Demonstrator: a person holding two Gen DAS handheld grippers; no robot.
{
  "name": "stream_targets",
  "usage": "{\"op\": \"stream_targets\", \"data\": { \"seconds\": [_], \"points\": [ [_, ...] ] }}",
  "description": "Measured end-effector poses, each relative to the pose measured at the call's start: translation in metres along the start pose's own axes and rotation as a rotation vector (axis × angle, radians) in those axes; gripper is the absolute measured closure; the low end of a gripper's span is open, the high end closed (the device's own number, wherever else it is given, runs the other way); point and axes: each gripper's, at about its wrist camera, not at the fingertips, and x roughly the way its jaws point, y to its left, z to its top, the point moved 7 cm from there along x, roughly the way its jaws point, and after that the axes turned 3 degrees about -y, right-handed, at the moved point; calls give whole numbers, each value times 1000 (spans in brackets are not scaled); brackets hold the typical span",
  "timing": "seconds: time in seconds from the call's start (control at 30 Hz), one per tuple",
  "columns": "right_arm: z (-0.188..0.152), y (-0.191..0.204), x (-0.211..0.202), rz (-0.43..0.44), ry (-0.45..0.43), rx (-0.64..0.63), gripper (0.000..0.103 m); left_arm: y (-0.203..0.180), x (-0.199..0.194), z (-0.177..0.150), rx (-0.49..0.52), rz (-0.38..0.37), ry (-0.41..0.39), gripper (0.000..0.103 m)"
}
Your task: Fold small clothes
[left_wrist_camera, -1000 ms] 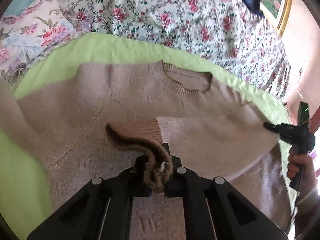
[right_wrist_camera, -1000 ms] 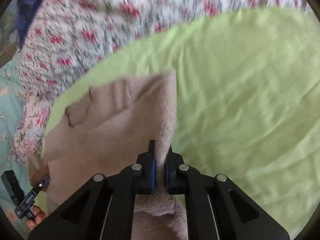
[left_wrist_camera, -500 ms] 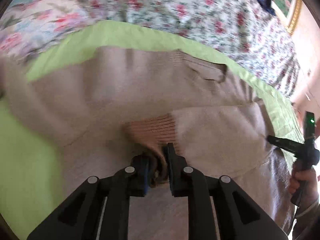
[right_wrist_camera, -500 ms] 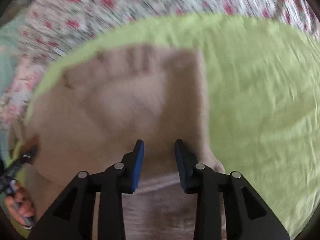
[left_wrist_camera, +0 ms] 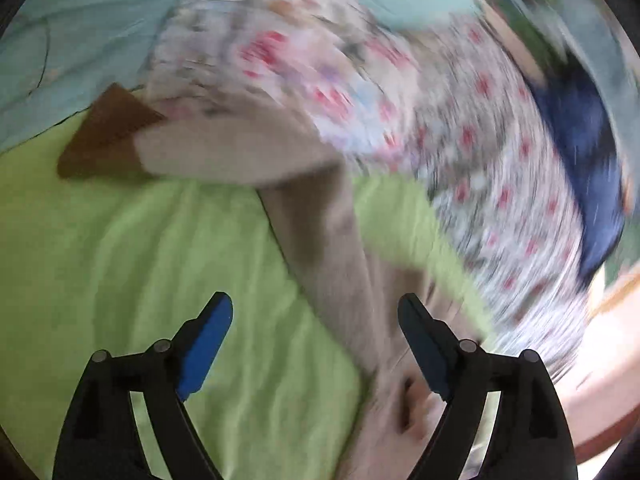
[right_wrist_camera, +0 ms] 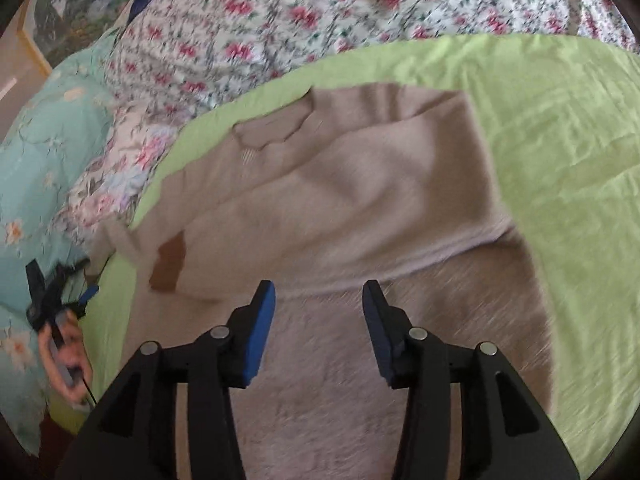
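A beige knit sweater [right_wrist_camera: 360,184] lies flat on the green sheet [right_wrist_camera: 560,128], neckline [right_wrist_camera: 272,132] toward the far side. One sleeve is folded across its body, and that sleeve's brown cuff [right_wrist_camera: 168,264] rests near the left edge. My right gripper [right_wrist_camera: 318,300] hovers over the sweater's lower part, its jaws opening with nothing pinched between them. The left wrist view is blurred. In it my left gripper [left_wrist_camera: 316,312] has its jaws opening wide over the sheet and a strip of sweater [left_wrist_camera: 340,264], holding nothing. Another sleeve with a brown cuff [left_wrist_camera: 104,136] stretches away at upper left.
A floral quilt [right_wrist_camera: 280,20] and a pale blue flowered pillow [right_wrist_camera: 44,152] border the sheet on the far and left sides. A dark blue cloth [left_wrist_camera: 580,152] lies on the quilt. A hand [right_wrist_camera: 64,344] holds my left gripper [right_wrist_camera: 60,284] at the sheet's left edge.
The left gripper let go of the brown cuff, leaving the sleeve folded on the body, then swung left and rolled. The right gripper released the sweater's folded edge and drew back.
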Motion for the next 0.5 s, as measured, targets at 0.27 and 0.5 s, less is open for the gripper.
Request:
{"op": "stream_targets", "data": {
  "seconds": [0.27, 0.5],
  "points": [
    [-20, 17, 15, 6, 58, -26, 56, 58, 23, 74, -321, 92, -40, 17],
    [-19, 13, 14, -2, 57, -12, 56, 82, 47, 92, -237, 223, -48, 95]
  ]
}}
